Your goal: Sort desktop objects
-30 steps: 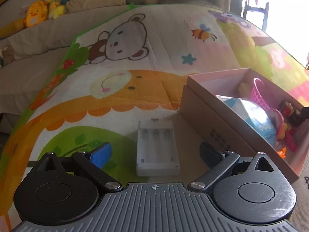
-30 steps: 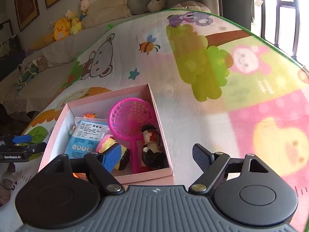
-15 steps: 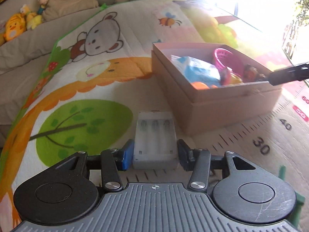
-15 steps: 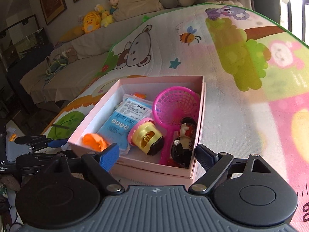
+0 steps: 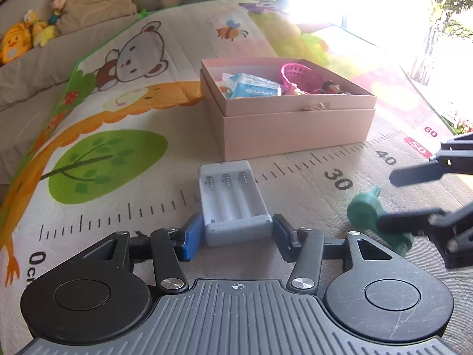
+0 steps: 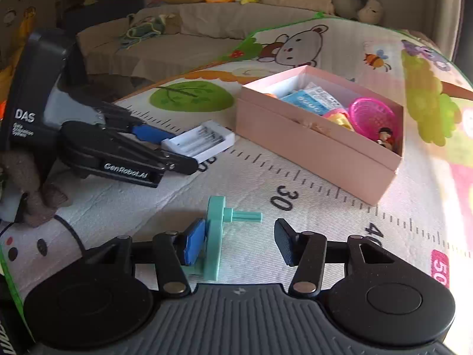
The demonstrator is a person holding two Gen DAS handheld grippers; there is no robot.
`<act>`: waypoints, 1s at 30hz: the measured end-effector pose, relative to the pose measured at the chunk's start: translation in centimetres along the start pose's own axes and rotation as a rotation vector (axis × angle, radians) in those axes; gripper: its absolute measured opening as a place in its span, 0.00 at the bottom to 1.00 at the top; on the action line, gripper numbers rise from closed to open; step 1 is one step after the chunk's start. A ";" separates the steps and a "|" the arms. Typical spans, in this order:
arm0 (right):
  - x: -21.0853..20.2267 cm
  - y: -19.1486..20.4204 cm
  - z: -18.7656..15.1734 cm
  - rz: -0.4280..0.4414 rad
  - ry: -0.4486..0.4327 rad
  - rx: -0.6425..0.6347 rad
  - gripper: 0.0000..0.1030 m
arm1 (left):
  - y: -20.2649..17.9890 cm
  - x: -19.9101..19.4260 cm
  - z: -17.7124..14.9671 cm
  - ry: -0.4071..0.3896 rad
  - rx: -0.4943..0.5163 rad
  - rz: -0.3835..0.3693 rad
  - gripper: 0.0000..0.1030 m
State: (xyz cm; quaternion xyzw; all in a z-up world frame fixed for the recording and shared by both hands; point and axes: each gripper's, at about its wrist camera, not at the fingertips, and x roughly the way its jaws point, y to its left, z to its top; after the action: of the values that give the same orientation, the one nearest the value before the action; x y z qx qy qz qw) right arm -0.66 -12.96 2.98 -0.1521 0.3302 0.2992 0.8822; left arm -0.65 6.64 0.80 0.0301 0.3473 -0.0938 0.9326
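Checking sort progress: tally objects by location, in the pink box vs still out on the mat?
In the pink box, visible items: 5 (blue packet, pink net scoop, yellow toy, figurine, orange piece)
On the mat, outside the box: 2 (white battery holder, green disc with peg)
Total: 7; more may be hidden in the box.

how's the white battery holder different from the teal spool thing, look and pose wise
The battery holder is a white rectangular tray lying flat, slots up; the spool is a teal disc on edge, peg pointing sideways. The left gripper brackets the holder on both sides; the right gripper stands open with the spool against one finger only. Both lie on the mat outside the pink box.
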 end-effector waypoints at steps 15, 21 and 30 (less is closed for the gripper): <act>-2.4 -7.8 -5.0 -0.236 -0.092 0.371 0.84 | -4.2 -0.8 1.2 -0.121 0.125 0.049 0.96; -2.1 -7.8 -5.7 -0.215 -0.106 0.398 0.88 | -1.5 2.3 2.4 -0.031 0.116 0.087 0.97; -2.5 -7.7 -6.0 -0.214 -0.133 0.402 0.95 | -1.4 3.7 2.6 0.017 0.023 -0.140 0.98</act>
State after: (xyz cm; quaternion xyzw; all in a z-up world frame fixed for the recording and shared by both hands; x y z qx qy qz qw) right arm -0.25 -22.79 0.80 0.0124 0.3064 0.1414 0.9413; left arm 3.46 4.43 0.39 0.0171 0.3551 -0.1624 0.9204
